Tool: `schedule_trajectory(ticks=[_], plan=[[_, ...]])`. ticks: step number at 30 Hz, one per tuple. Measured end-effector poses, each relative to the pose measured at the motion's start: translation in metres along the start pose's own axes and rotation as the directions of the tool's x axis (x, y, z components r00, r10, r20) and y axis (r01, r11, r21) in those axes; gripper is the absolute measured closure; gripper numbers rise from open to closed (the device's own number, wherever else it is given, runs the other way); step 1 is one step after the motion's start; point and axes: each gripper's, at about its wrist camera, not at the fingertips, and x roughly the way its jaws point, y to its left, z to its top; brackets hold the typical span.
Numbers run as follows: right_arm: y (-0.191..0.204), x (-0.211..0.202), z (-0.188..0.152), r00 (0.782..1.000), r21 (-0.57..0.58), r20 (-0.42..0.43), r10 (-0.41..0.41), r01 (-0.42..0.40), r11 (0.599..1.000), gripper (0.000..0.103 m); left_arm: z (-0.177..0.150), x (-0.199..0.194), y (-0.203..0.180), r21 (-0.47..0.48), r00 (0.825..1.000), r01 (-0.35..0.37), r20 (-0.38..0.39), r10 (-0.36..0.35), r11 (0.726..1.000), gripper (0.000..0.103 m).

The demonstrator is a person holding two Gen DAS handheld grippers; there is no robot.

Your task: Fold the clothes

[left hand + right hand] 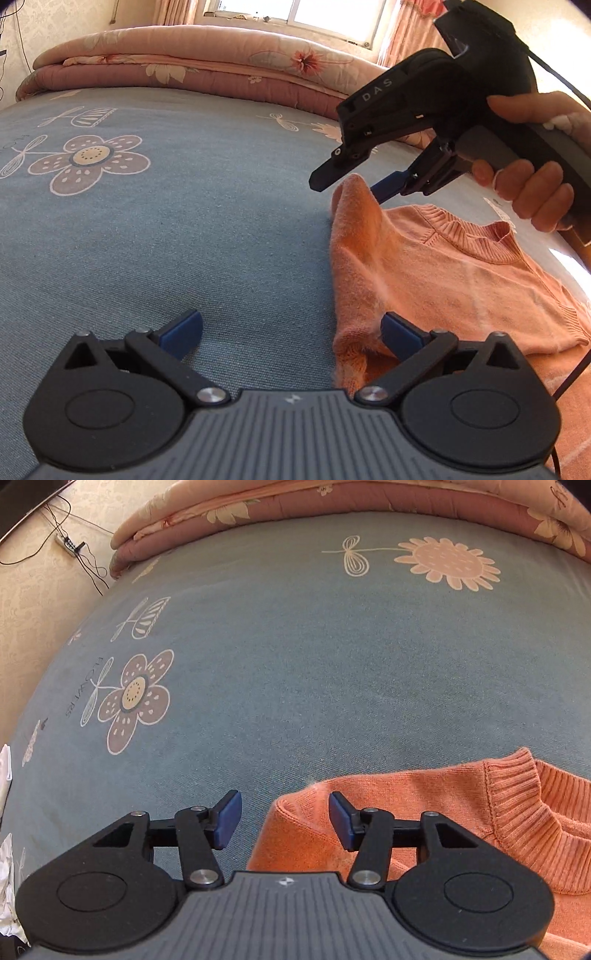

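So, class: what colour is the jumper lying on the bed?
Orange. The jumper shows best in the right wrist view, with its ribbed collar.

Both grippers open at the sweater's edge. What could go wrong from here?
1. The left gripper has only one pad over the orange sweater; closing may miss the fabric.
2. The right gripper straddles a raised fold and may pinch only the top layer, leaving the fold uneven.

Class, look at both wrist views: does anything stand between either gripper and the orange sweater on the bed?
Nothing visible does. The left gripper and right gripper are both open at the orange sweater, on the blue bedspread.
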Motion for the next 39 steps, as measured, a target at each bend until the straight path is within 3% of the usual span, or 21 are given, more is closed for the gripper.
schedule_trajectory(ticks=[2, 4, 6, 8, 11, 15, 18, 22, 25, 29, 31, 32, 37, 39], plan=[[0.005, 0.009, 0.002, 0.998, -0.023, -0.057, -0.041, 0.040, 0.999, 0.047, -0.001, 0.000, -0.001, 0.007, 1.000, -0.005, 0.002, 0.005, 1.000, 0.001], [0.009, 0.020, 0.003, 0.984, -0.055, -0.140, -0.113, 0.106, 0.993, 0.058, -0.002, -0.001, -0.002, 0.010, 1.000, -0.005, 0.001, 0.005, 1.000, 0.001], [0.008, 0.023, 0.002, 0.975, -0.067, -0.175, -0.134, 0.124, 0.990, 0.063, -0.001, -0.001, -0.001, 0.006, 1.000, -0.003, 0.001, 0.003, 1.000, 0.001], [0.002, 0.020, 0.003, 0.984, -0.019, -0.155, -0.085, 0.083, 0.996, 0.064, -0.001, -0.001, -0.001, 0.001, 1.000, -0.001, 0.001, 0.001, 1.000, 0.001], [-0.014, 0.019, 0.007, 0.994, 0.107, -0.100, 0.054, -0.043, 0.993, 0.066, -0.001, -0.001, 0.000, -0.003, 1.000, 0.002, 0.001, -0.002, 1.000, 0.001], [-0.028, 0.036, 0.010, 0.992, 0.199, -0.053, 0.111, -0.099, 0.975, 0.076, 0.001, -0.002, 0.005, -0.014, 1.000, 0.011, 0.005, -0.011, 1.000, 0.001], [-0.042, 0.033, 0.009, 0.987, 0.246, 0.055, 0.149, -0.158, 0.956, 0.078, 0.005, -0.008, 0.013, -0.050, 1.000, 0.024, 0.016, -0.023, 0.998, 0.001], [-0.034, 0.009, 0.003, 0.986, 0.179, 0.146, 0.085, -0.111, 0.978, 0.075, 0.010, -0.015, 0.023, -0.098, 0.999, 0.042, 0.032, -0.039, 0.994, 0.001], [-0.020, -0.023, -0.008, 0.969, 0.089, 0.234, 0.076, -0.099, 0.991, 0.075, 0.015, -0.020, 0.031, -0.133, 0.998, 0.056, 0.045, -0.051, 0.989, 0.001], [-0.002, -0.034, -0.036, 0.975, -0.007, 0.222, 0.024, -0.023, 1.000, 0.078, 0.021, -0.029, 0.045, -0.183, 0.996, 0.060, 0.069, -0.048, 0.981, 0.001], [0.008, -0.040, -0.050, 0.976, -0.055, 0.218, -0.003, 0.015, 0.998, 0.090, 0.025, -0.036, 0.056, -0.213, 0.996, 0.040, 0.091, -0.021, 0.976, 0.001], [0.012, -0.042, -0.056, 0.976, -0.079, 0.216, -0.016, 0.034, 0.996, 0.090, 0.026, -0.037, 0.061, -0.232, 0.996, 0.039, 0.092, -0.018, 0.972, 0.001], [0.014, 0.006, -0.072, 0.982, -0.094, 0.163, -0.097, 0.113, 0.989, 0.091, 0.028, -0.035, 0.076, -0.273, 0.997, 0.027, 0.076, -0.007, 0.962, 0.001], [0.017, 0.009, -0.075, 0.976, -0.106, 0.188, -0.107, 0.128, 0.986, 0.090, 0.029, -0.033, 0.077, -0.274, 0.998, 0.026, 0.069, -0.008, 0.961, 0.001]])
